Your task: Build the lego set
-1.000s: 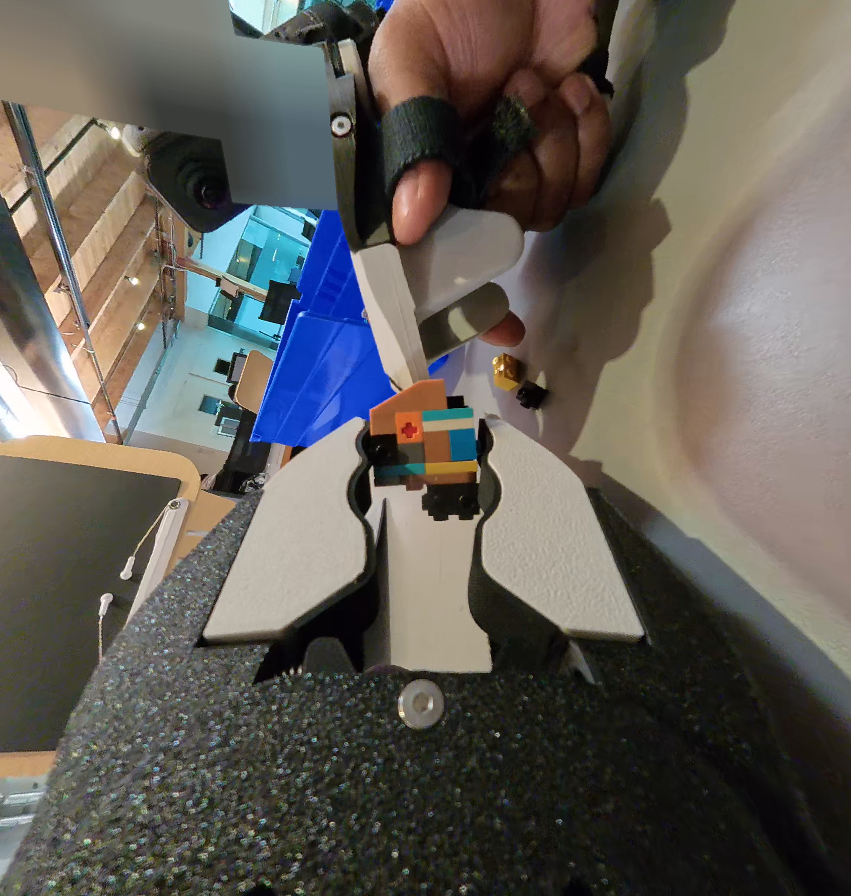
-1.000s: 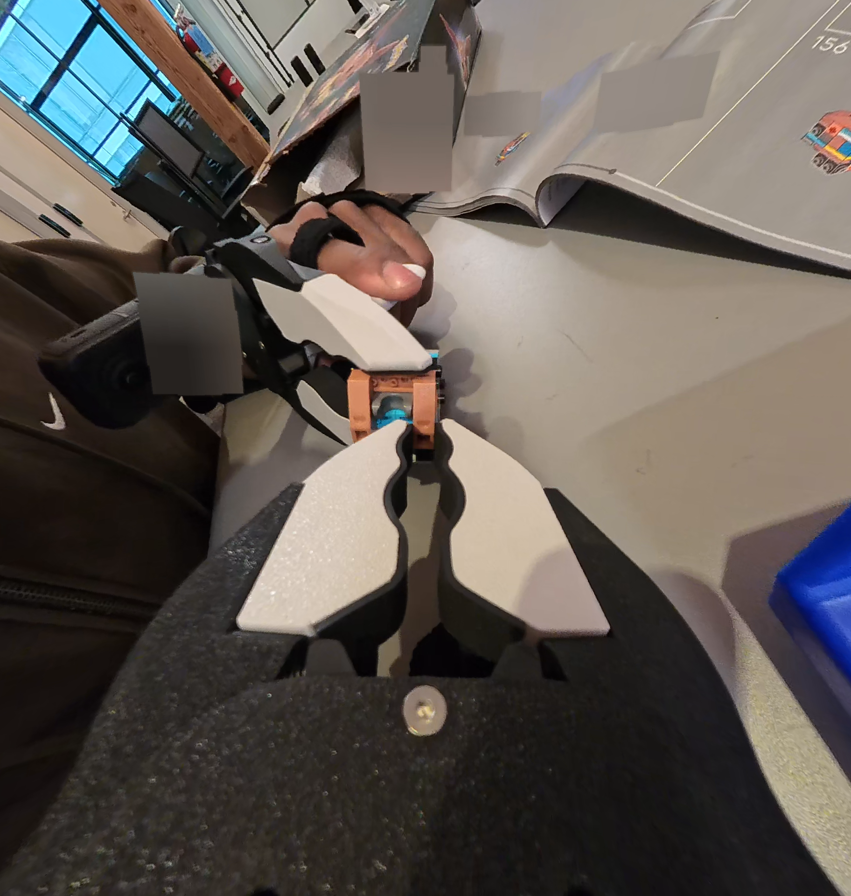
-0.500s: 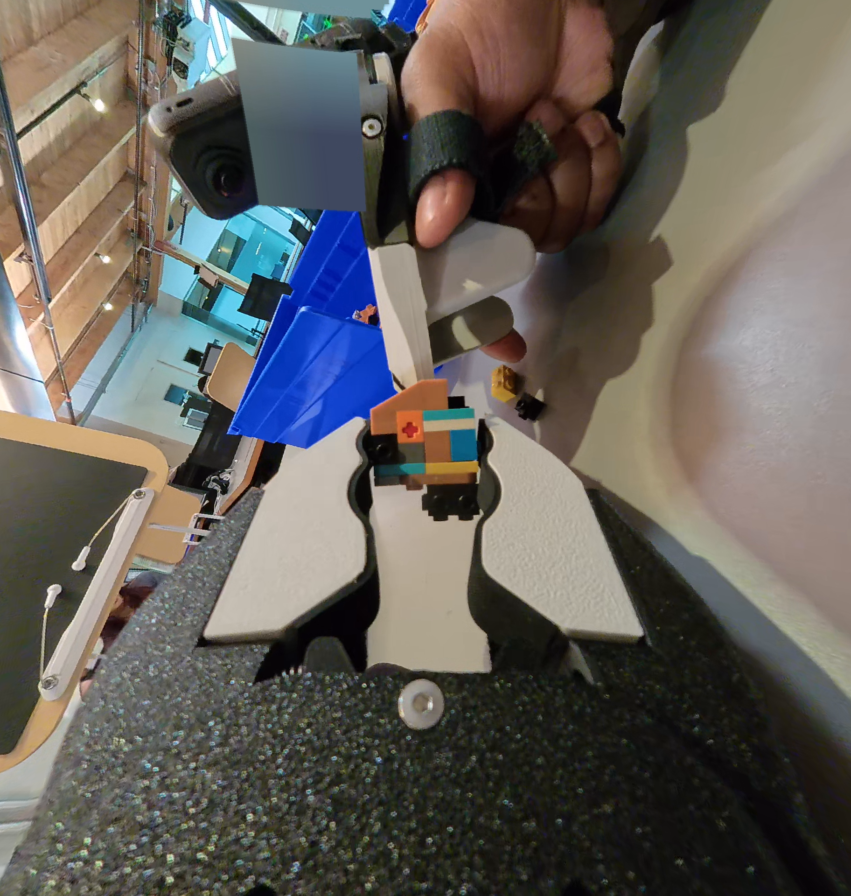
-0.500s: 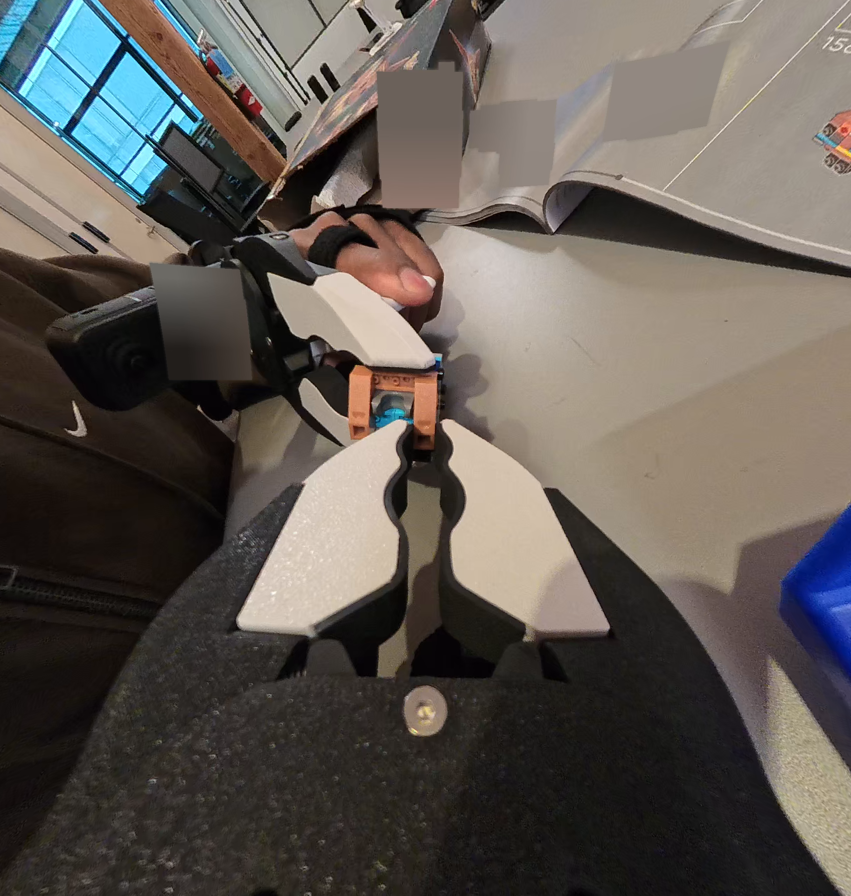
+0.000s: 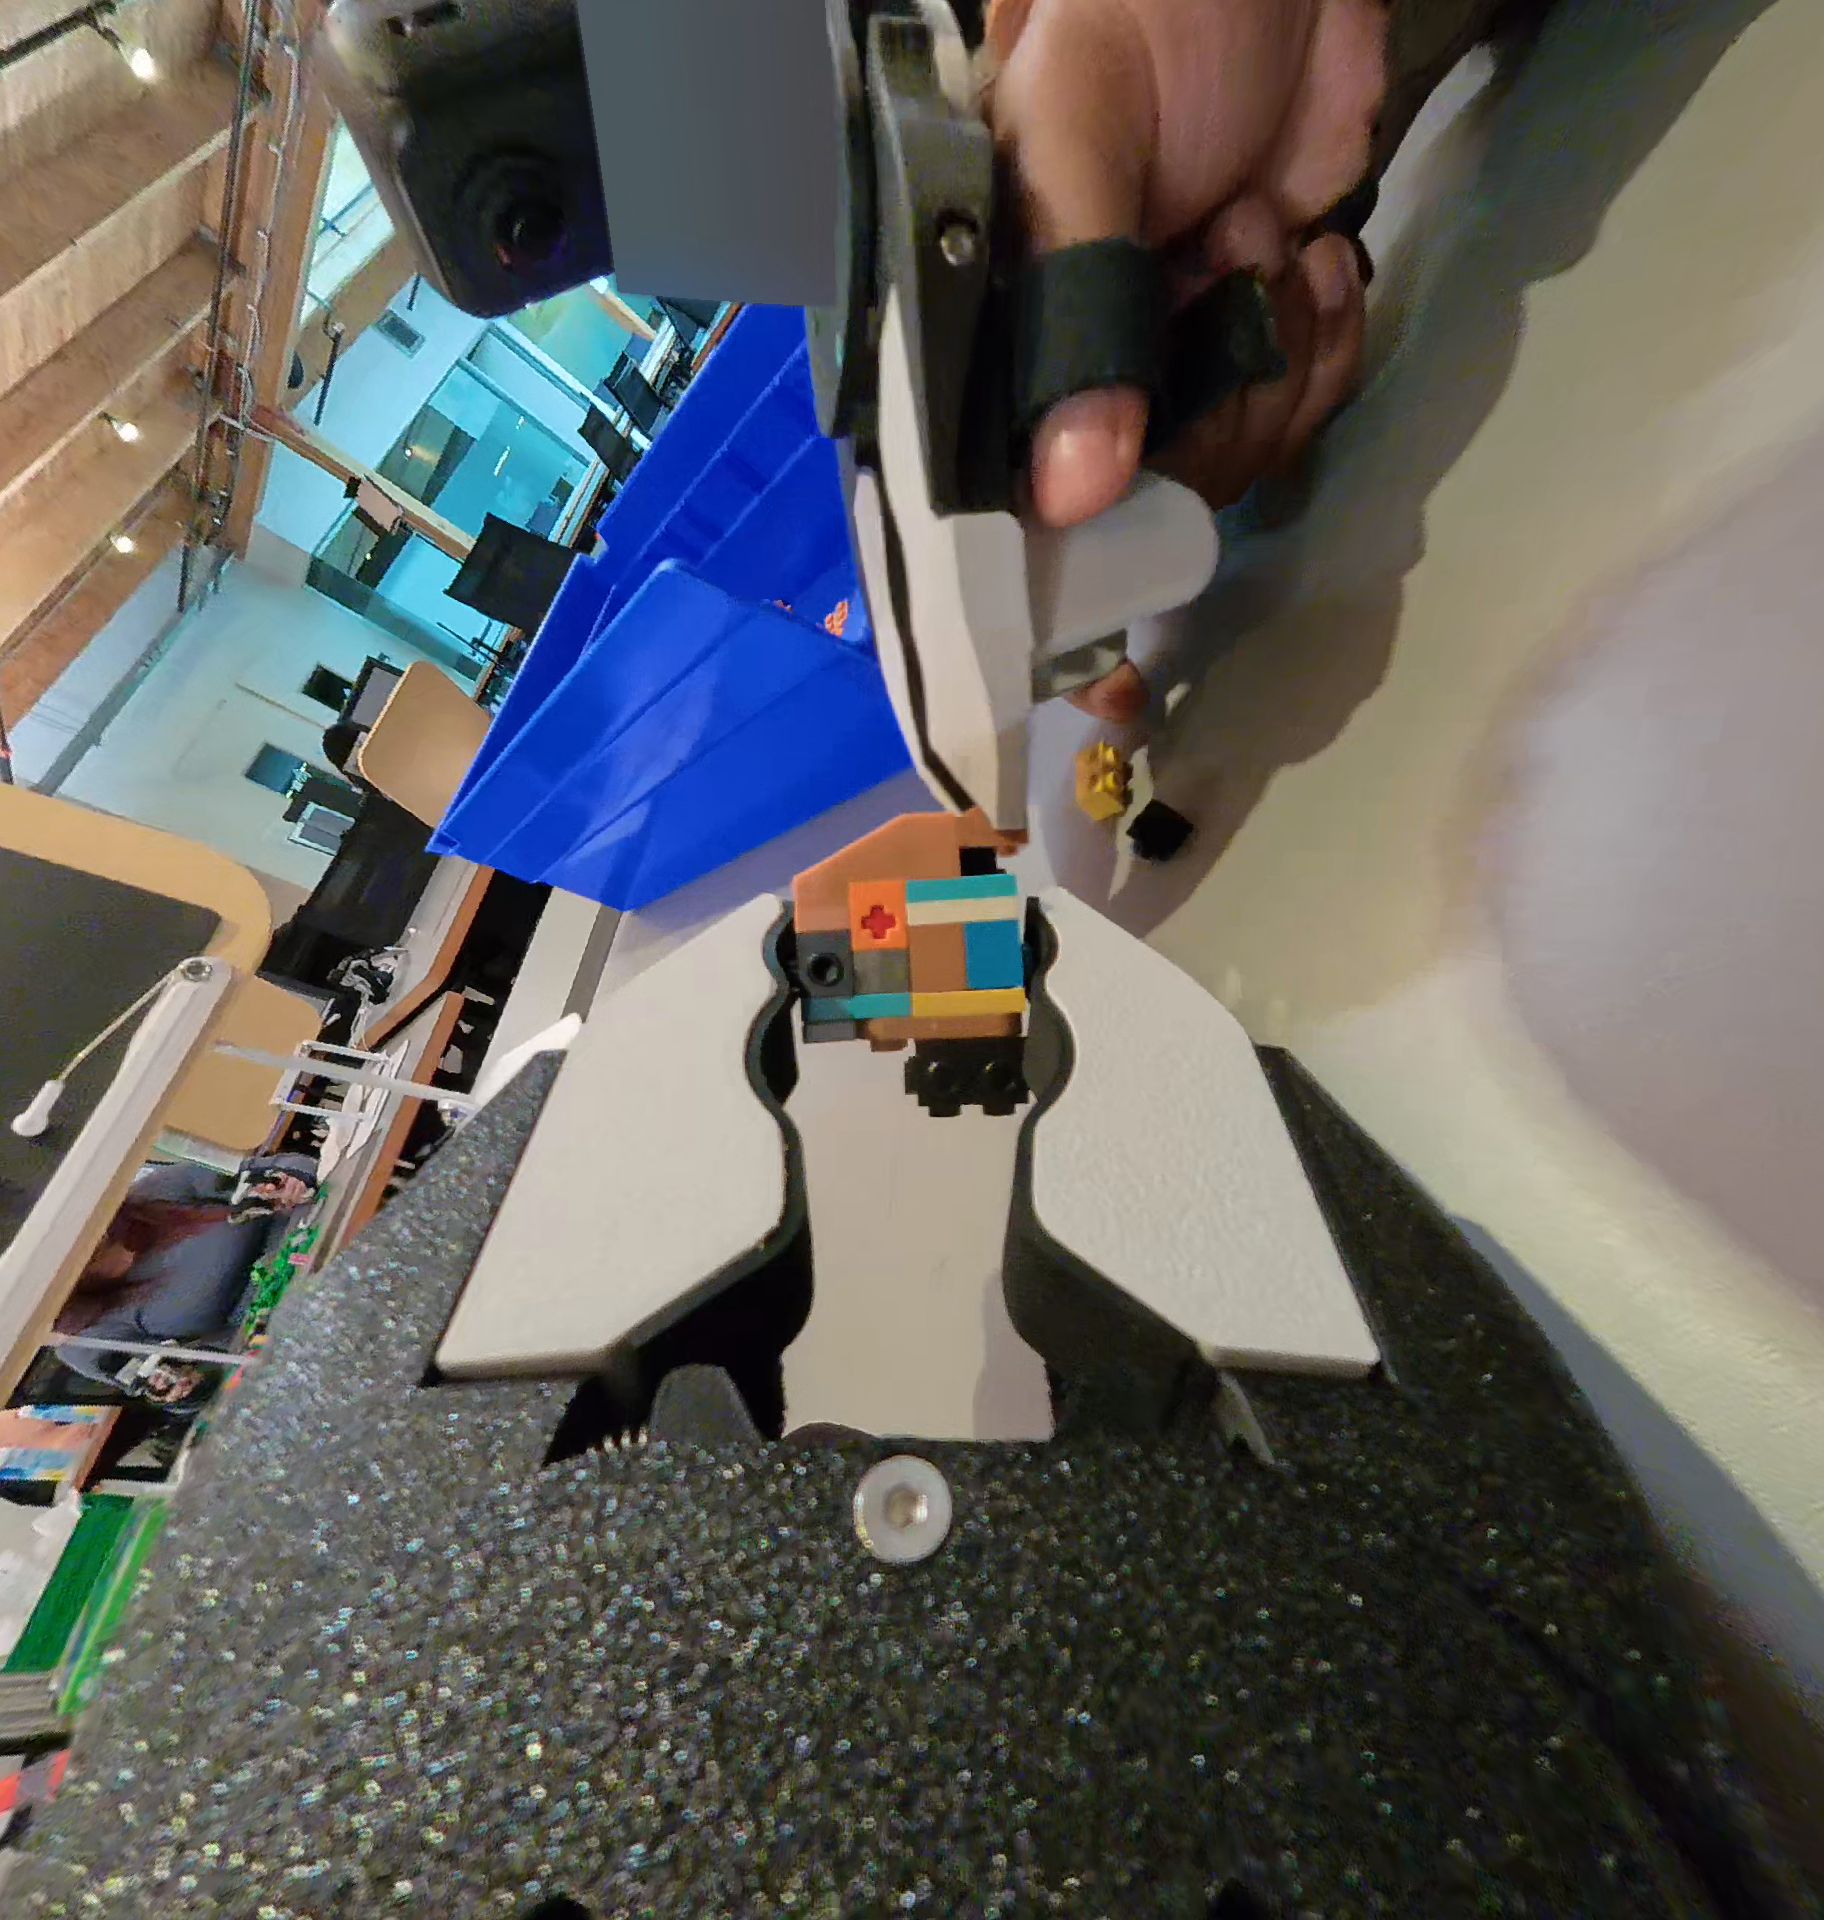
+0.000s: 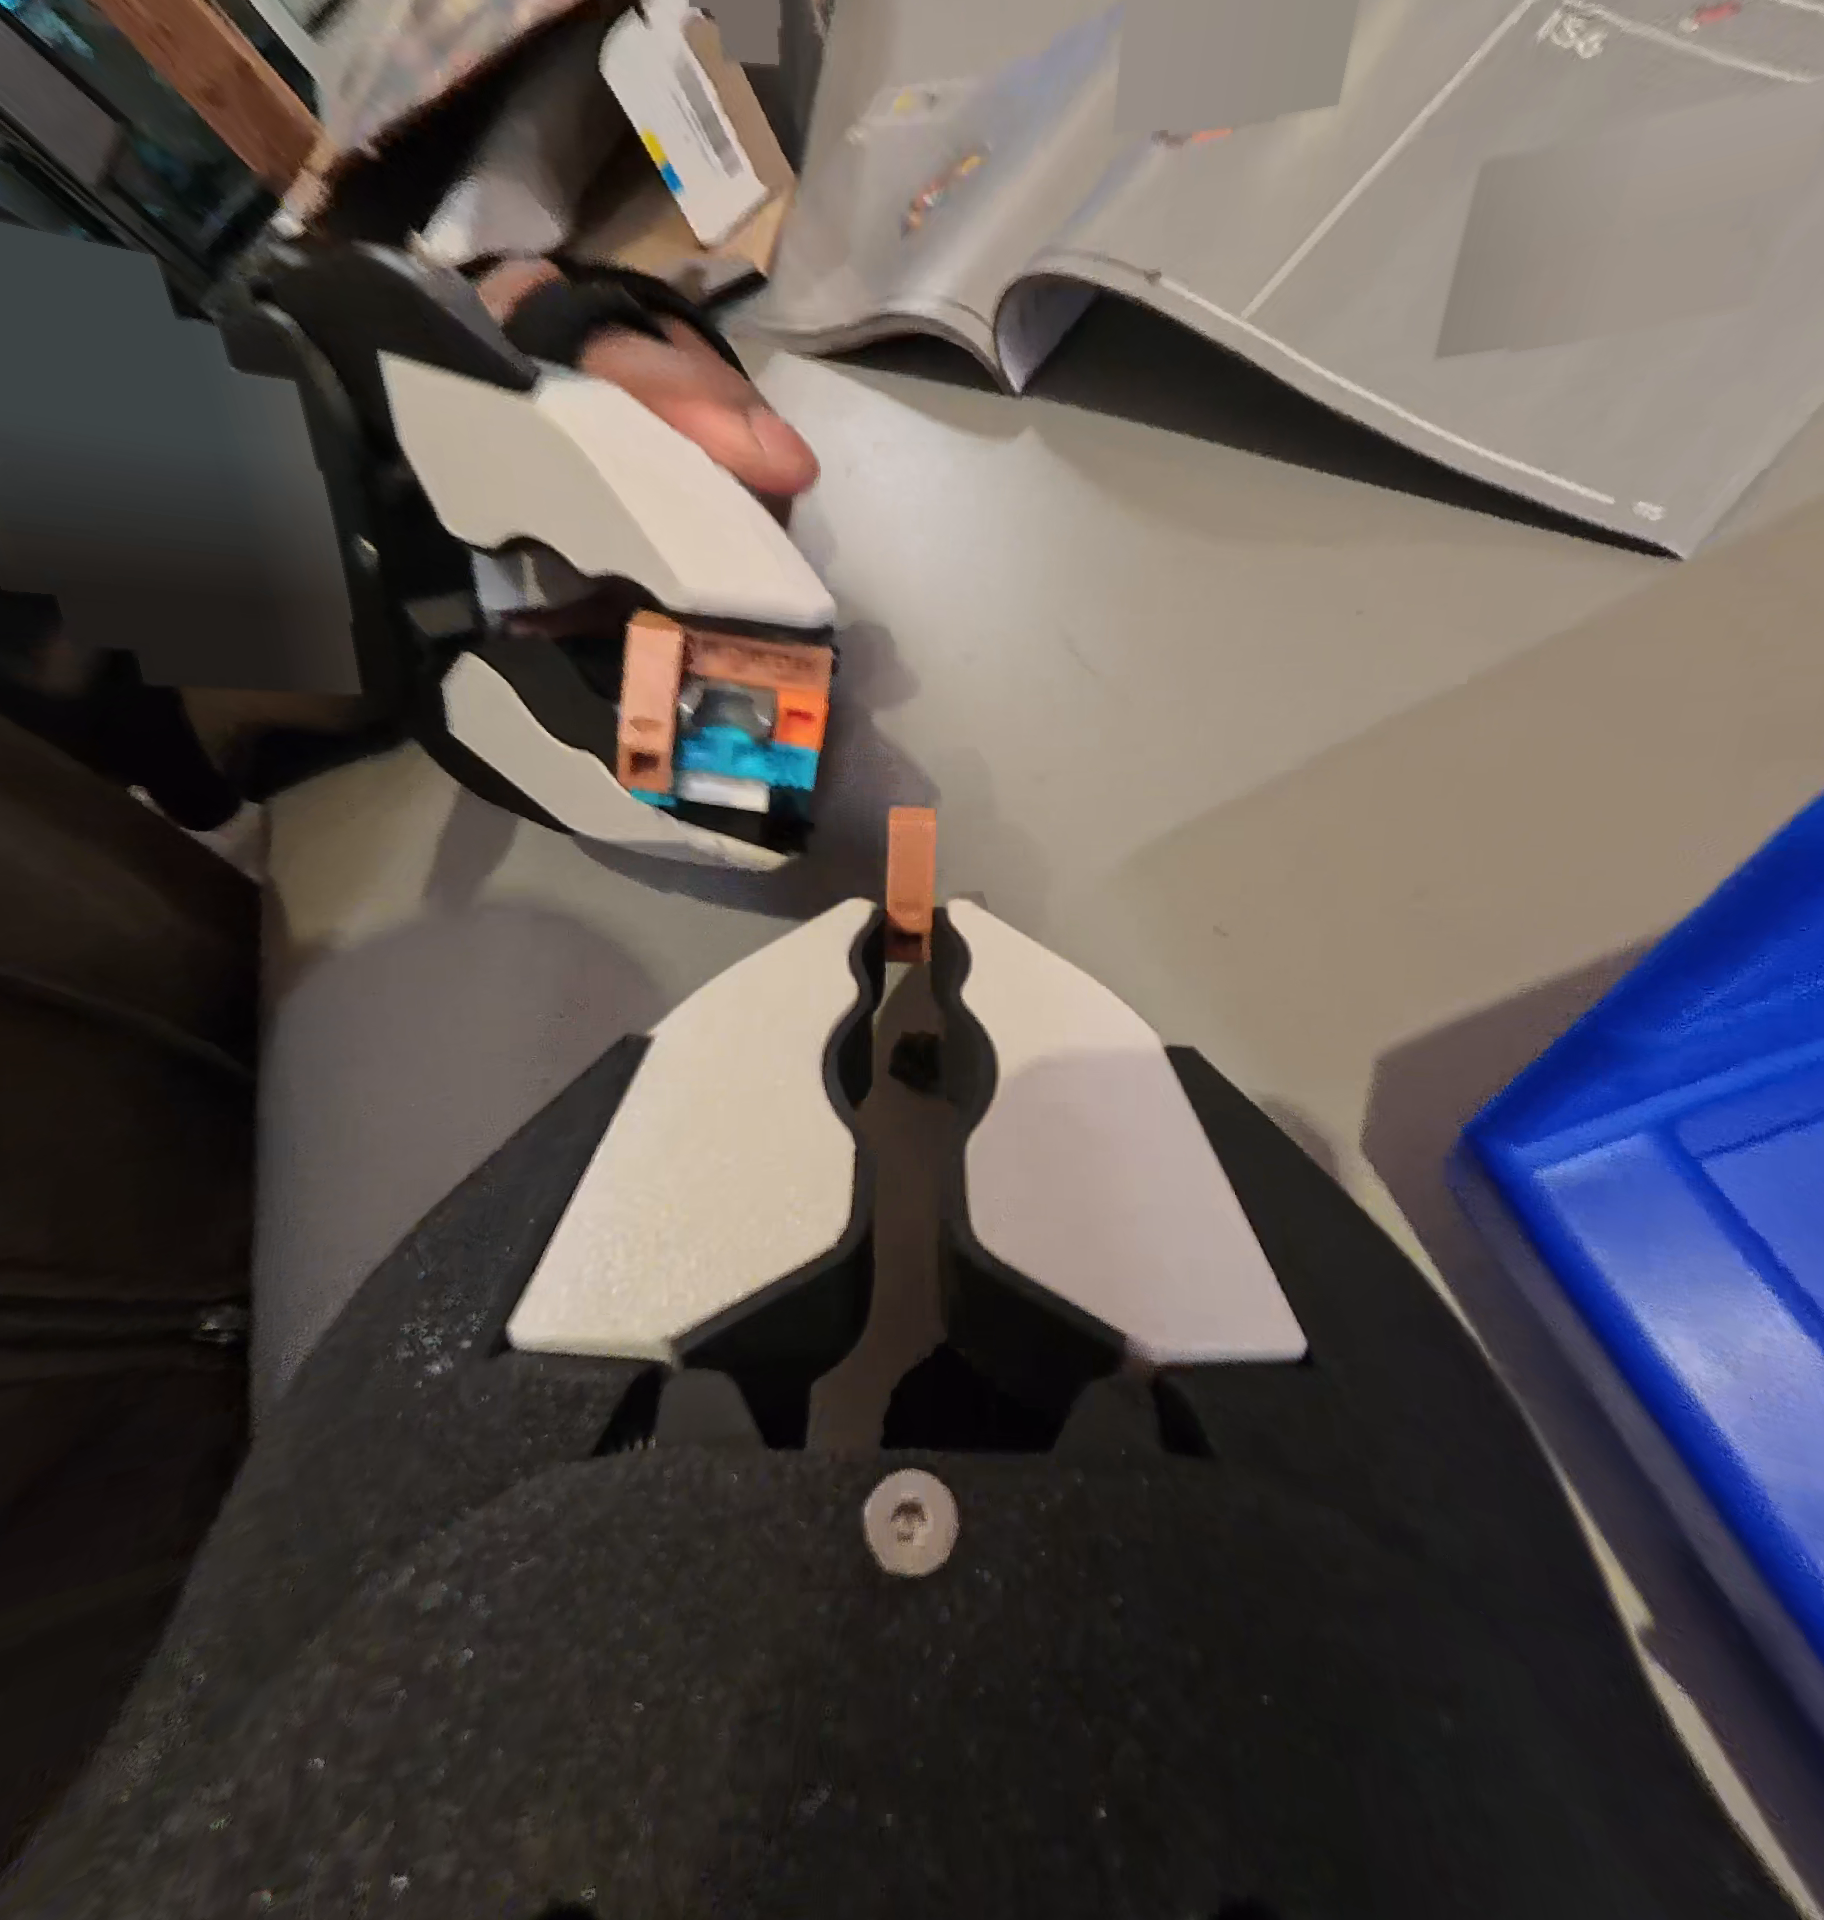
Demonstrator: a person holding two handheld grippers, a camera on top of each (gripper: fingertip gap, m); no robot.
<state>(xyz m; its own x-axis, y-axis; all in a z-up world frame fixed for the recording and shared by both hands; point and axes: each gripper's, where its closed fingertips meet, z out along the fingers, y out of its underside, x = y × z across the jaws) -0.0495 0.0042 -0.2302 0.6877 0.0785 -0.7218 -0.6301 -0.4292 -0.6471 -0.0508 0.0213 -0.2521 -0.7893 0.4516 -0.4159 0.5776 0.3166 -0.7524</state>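
Observation:
My left gripper is shut on a small lego model made of brown, orange, teal, blue and yellow bricks, and holds it above the table. In the right wrist view the model sits between the left gripper's fingers, open end towards the camera. My right gripper is shut on a small brown piece, a short way to the right of the model and apart from it. In the left wrist view the right gripper comes down from above, with its tip just over the model's top corner.
The grey table carries an open instruction booklet and a cardboard box at the back. A blue bin stands at the right, and blue bins also show in the left wrist view. A yellow brick and a black piece lie loose. My two grippers' fingertips are within a few centimetres of each other.
My right gripper has drawn back from the model, and a brown piece has come away in it. The left gripper still holds the model.

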